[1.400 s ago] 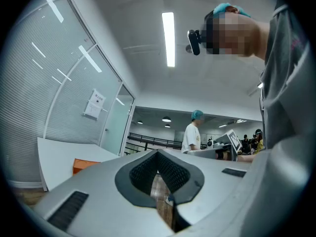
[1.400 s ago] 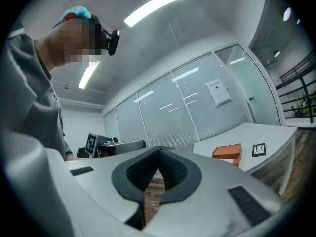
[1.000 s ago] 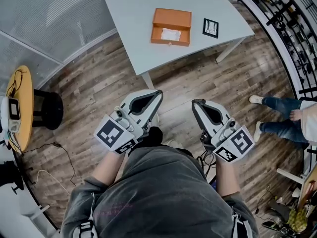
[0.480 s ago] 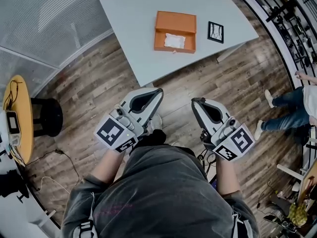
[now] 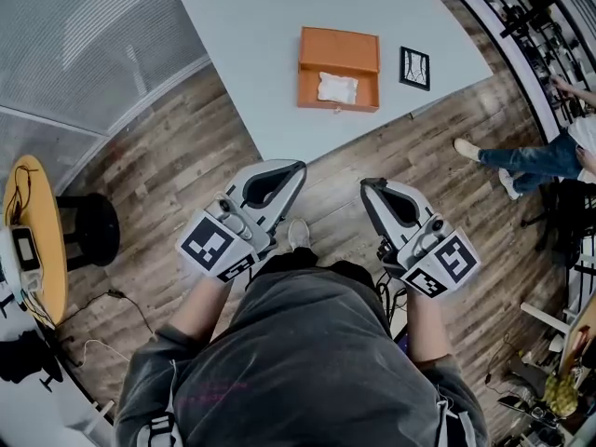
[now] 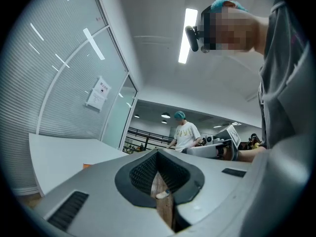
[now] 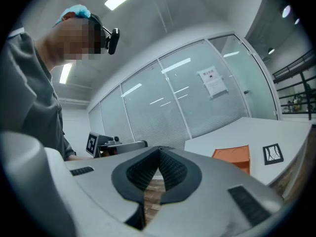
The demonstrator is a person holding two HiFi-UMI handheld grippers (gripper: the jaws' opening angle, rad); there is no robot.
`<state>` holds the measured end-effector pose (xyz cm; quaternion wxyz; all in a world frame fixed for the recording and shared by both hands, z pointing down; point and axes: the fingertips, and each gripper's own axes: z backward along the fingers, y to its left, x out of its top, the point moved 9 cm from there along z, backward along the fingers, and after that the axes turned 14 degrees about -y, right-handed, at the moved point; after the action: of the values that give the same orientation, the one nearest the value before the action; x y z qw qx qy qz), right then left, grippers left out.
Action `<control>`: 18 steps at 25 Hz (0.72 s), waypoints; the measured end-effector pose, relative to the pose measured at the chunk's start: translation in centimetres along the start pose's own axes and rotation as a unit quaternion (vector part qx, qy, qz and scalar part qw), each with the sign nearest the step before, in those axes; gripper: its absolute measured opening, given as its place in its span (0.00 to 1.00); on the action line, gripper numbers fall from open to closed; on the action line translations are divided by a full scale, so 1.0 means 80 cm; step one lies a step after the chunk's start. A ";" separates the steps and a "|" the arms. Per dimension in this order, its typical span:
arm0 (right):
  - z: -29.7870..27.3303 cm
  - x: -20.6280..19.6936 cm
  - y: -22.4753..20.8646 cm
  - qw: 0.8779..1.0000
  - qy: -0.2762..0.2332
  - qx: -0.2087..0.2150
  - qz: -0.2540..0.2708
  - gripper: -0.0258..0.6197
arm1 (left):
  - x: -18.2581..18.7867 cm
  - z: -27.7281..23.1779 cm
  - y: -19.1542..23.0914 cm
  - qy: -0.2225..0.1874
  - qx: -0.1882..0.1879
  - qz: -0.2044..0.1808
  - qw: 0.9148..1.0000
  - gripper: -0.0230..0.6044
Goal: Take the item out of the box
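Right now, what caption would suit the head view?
Left gripper and right gripper, shut and empty, face a table bearing an open orange box.

table [image 5: 251, 35]: smooth, matt, pale grey top, like laminate.
box [image 5: 339, 50]: orange, stiff, matt walls; card or leather, cannot tell which.
item [image 5: 337, 88]: white, crumpled, matt; paper or thin cloth.
floor [image 5: 168, 175]: wood-look planks with visible grain and a mild sheen.
shells: left gripper [image 5: 298, 167] and right gripper [image 5: 367, 185] are cased in smooth light-grey plastic, mostly matt.
pads [image 6: 143, 174]: dark, finely ribbed, rubbery-looking, dull.
marker cube [image 5: 216, 248]: flat black-and-white print, matt.
marker card [image 5: 415, 68]: black-and-white print, flat, dull.
shirt [image 5: 307, 361]: grey cloth, soft, matt.
glass wall [image 7: 163, 102]: glossy panes that mirror ceiling lights.
side table [image 5: 45, 250]: yellowish, smooth wood-look top.
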<state>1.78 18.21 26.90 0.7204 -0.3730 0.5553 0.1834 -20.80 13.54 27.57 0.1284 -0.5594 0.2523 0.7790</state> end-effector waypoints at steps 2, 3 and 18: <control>-0.009 0.001 -0.006 1.000 -0.001 -0.002 0.001 0.05 | 0.000 -0.003 0.011 0.001 -0.001 0.000 1.000 0.05; -0.013 0.001 -0.009 1.000 -0.001 -0.002 0.002 0.05 | 0.000 -0.006 0.016 0.002 -0.002 0.000 1.000 0.05; -0.057 0.001 -0.070 1.000 0.008 -0.008 -0.009 0.05 | -0.019 -0.048 0.079 0.023 0.002 0.000 1.000 0.05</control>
<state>2.60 11.13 28.20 0.7145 -0.3852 0.5562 0.1778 -20.18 6.30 29.63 0.1235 -0.5774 0.2564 0.7652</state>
